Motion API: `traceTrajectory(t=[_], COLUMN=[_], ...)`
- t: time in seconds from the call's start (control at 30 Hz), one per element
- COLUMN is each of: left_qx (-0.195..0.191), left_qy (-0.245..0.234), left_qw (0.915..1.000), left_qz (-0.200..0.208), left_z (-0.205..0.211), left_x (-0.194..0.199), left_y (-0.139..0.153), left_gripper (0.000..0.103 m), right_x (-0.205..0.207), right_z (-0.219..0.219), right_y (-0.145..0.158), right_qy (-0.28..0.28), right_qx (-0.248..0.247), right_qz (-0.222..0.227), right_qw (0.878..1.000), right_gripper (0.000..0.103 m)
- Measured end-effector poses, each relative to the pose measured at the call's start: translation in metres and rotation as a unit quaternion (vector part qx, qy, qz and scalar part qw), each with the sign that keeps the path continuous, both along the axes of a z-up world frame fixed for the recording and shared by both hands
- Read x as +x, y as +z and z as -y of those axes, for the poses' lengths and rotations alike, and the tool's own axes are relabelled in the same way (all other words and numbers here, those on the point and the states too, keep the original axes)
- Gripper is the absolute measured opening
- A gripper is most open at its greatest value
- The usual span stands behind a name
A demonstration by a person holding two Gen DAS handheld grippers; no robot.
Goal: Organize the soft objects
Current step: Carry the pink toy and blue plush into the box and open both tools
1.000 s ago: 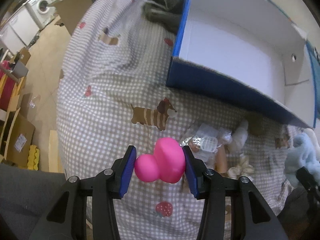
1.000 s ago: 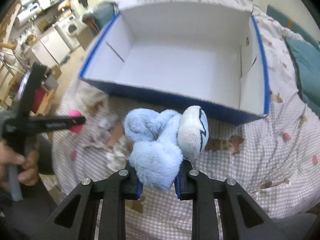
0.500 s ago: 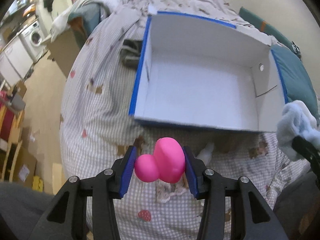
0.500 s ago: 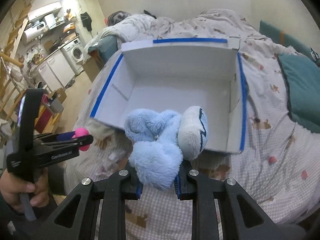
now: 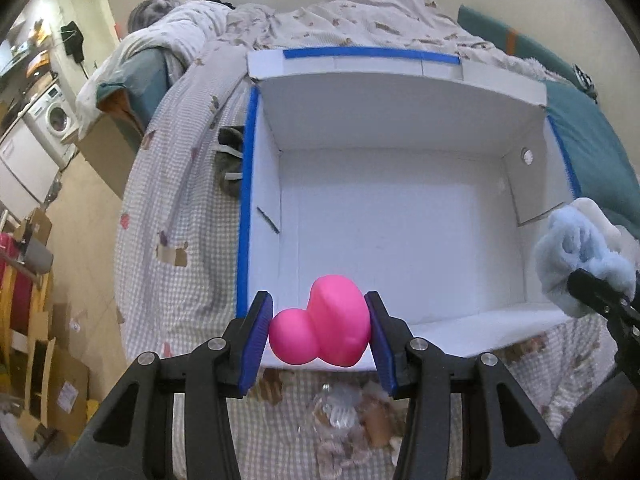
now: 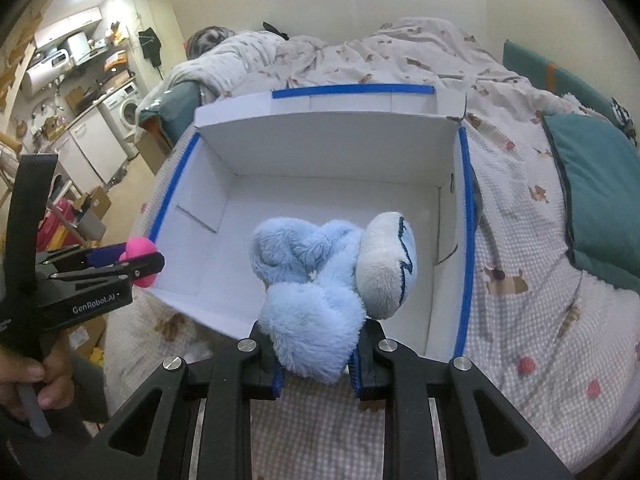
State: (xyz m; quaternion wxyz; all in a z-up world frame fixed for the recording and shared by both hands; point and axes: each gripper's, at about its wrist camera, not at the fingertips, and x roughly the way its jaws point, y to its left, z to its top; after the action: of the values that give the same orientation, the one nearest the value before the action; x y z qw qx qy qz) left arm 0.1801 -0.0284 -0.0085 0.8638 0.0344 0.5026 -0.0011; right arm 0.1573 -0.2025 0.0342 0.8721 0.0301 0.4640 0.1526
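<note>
My left gripper (image 5: 318,338) is shut on a pink soft toy (image 5: 322,330) and holds it over the near wall of the open white box with blue edges (image 5: 400,92). The box is empty inside. My right gripper (image 6: 316,364) is shut on a light blue plush toy (image 6: 320,280) and holds it above the near right part of the same box (image 6: 320,136). The left gripper with the pink toy (image 6: 140,254) shows at the left in the right wrist view. The plush (image 5: 576,252) shows at the right edge of the left wrist view.
The box stands on a bed with a checked cover (image 6: 520,300). Small loose items, plastic wrap and fabric bits (image 5: 344,420), lie on the cover in front of the box. A teal pillow (image 6: 596,184) lies to the right. A dark cloth (image 5: 230,160) lies left of the box.
Both grippers have risen and moved forward toward the box, each keeping hold of its toy. The box's inside has come into full view.
</note>
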Motion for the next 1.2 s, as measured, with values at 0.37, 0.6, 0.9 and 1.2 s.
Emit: traceTrajectory(t=[0.37,0.6,0.9,1.2], left_qx=[-0.031,-0.02,-0.015,-0.025], left_qy=[0.018,0.012,-0.005,-0.01], left_qw=[0.9991,0.9997,0.9999,0.9996], left_qz=[-0.022,-0.011,0.005,0.001], left_z=[-0.008,-0.001,0.006,0.006], left_x=[0.024,0.023,0.022,0.019], left_y=[-0.045,-0.047,-0.045,-0.048], left_gripper=[0.043,0.043,0.043,0.043], right_x=[0.025,0.028,0.03,0.03], right_z=[-0.01,-0.013,-0.024,-0.023], right_y=[-0.058,-0.067,-0.068,-0.07], right_qy=[0.003,-0.005,0.003,0.004], right_qx=[0.005,-0.007,-0.013,-0.013], right_qz=[-0.048,-0.053,-0.053,-0.055], right_qw=[0.999,0.999,0.999,0.998], right_gripper=[0.025,0.025,0.026,0.026])
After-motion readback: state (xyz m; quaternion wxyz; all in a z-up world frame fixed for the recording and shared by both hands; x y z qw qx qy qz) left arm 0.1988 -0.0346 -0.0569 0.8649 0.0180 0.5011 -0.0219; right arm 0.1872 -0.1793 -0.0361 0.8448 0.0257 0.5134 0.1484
